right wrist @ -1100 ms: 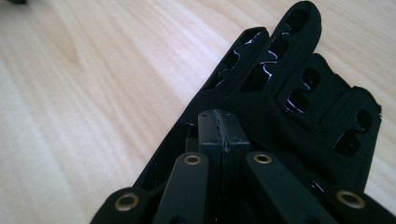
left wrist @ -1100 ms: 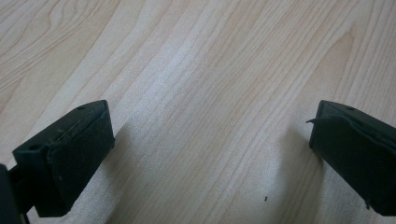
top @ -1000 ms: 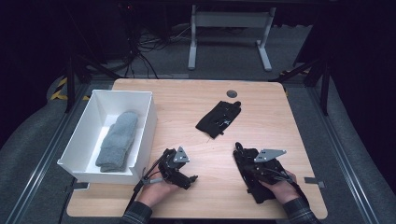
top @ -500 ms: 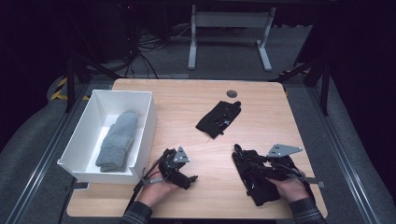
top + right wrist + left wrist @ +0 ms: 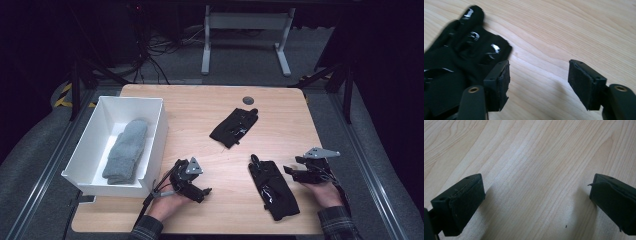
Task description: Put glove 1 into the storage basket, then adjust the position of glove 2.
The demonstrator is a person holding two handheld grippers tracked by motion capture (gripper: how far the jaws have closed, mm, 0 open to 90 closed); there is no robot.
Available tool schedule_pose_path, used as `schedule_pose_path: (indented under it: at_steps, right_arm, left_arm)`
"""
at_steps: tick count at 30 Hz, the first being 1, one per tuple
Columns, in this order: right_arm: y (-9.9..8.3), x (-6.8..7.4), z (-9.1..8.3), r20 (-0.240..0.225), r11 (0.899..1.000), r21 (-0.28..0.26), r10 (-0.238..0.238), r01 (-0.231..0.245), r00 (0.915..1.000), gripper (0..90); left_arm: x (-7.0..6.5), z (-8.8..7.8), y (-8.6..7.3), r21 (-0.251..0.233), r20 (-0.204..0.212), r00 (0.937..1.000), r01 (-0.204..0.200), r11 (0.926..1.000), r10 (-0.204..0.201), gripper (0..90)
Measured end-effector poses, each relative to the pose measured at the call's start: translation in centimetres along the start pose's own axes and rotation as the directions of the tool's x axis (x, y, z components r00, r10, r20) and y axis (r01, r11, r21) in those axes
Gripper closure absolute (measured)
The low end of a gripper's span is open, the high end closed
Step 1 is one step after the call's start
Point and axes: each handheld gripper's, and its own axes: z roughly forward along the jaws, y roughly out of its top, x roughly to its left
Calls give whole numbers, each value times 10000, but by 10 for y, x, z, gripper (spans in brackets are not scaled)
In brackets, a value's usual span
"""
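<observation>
Two black gloves with glossy print lie on the wooden table. One glove is at the middle; the other lies flat near the front edge. My right gripper stands just right of the near glove. Its jaws have just been opening. In the right gripper view that gripper is open over bare wood, and the glove lies beside its left fingertip. My left gripper rests near the front, left of centre. Seen in the left gripper view, it is open wide with only wood between the jaws.
A white bin stands at the table's left with folded grey socks inside. A small dark round disc sits at the far edge of the table. Dark floor, cables and a metal stand lie beyond.
My right gripper has let go of the near glove, opened its jaws and slid off to the right. The glove stays flat on the table. The left gripper has kept still.
</observation>
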Motion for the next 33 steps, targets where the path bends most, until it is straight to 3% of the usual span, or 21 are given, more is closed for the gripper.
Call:
schedule_pose_path:
  at_steps: [6, 11, 14, 17, 23, 27, 29, 33]
  right_arm:
    - [-2, -4, 5, 150, 9999, 146, 71, -73, 9999, 320]
    - [-3, -6, 7, 147, 9996, 218, 200, -203, 9997, 307]
    - [-4, -7, 9, 158, 9994, 259, 212, -216, 9997, 298]
    - [-6, -8, 9, 237, 9997, 100, 240, -242, 9994, 269]
    - [-9, -9, 10, 283, 9998, -83, 195, -192, 9994, 220]
    - [-10, -10, 11, 268, 9996, -208, 177, -171, 9995, 200]
    - [-11, -10, 11, 276, 9996, -221, 180, -173, 9995, 198]
    - [-11, -10, 11, 273, 9996, -227, 170, -163, 9995, 198]
  left_arm:
    - [1, -2, 5, 299, -10, 9999, 154, 9994, -153, 30]
    - [4, -8, 18, -107, 142, 9994, 309, 9995, -307, 66]
    - [6, -10, 27, -100, 173, 9991, 391, 9992, -389, 117]
    - [12, -10, 41, -172, 436, 9980, 475, 9987, -467, 238]
    - [27, -3, 70, -331, 781, 9965, 340, 9989, -314, 615]
    - [36, 7, 87, -225, 681, 9975, 197, 9996, -181, 807]
    - [42, 14, 97, -66, 523, 9986, 53, 10000, -49, 888]
    - [55, 23, 112, -9, 552, 9981, 281, 9996, -280, 898]
